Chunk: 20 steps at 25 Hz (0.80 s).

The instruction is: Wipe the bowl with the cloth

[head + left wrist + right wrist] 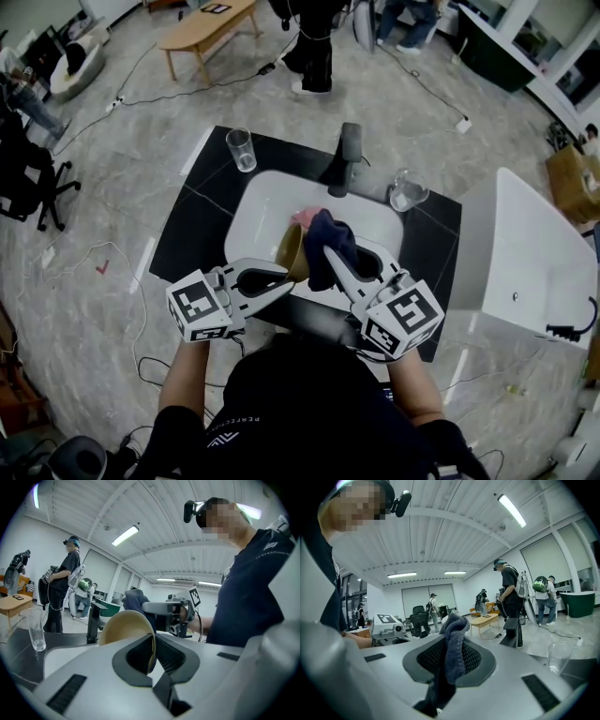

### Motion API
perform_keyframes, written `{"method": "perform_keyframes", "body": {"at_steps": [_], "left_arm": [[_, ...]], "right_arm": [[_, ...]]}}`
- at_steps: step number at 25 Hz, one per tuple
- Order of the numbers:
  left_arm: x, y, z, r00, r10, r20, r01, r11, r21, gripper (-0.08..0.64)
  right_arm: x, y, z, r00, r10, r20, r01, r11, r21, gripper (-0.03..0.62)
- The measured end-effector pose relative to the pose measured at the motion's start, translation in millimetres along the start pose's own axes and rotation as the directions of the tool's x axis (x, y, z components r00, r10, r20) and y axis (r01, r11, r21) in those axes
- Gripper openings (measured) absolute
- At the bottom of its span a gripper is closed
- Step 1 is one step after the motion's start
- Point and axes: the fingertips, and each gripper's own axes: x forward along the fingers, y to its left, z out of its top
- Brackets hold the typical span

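A tan bowl (292,251) is held on its side above the white sink (258,202), and my left gripper (284,278) is shut on its rim. In the left gripper view the rim (152,651) runs edge-on between the jaws and the bowl (123,626) rises behind them. My right gripper (337,265) is shut on a dark blue cloth (329,246), which is bunched up beside the bowl's open side. In the right gripper view the cloth (453,648) stands pinched between the jaws. Whether the cloth touches the bowl I cannot tell.
A black faucet (347,157) stands behind the sink on the black counter (187,230). A glass (241,149) stands at the back left, another glass (407,190) at the back right. Something pink (304,217) lies in the basin. A white tub (525,253) is at the right. People stand beyond.
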Motion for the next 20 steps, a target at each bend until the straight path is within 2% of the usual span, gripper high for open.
{"method": "perform_keyframes", "body": {"at_steps": [6, 11, 20], "left_arm": [[-3, -16, 7, 0.994, -0.112, 0.012, 0.112, 0.994, 0.007, 0.018], [-8, -29, 22, 0.978, -0.196, 0.076, 0.196, 0.981, -0.001, 0.019], [-26, -33, 55, 0.939, -0.235, 0.251, 0.248, 0.969, -0.020, 0.020]], "right_arm": [[-1, -11, -2, 1.000, -0.020, -0.004, 0.020, 1.000, -0.003, 0.066], [-2, -18, -5, 1.000, -0.031, -0.004, 0.031, 0.999, 0.012, 0.066], [-2, -18, -7, 1.000, -0.018, -0.001, 0.018, 0.999, 0.047, 0.066]]}}
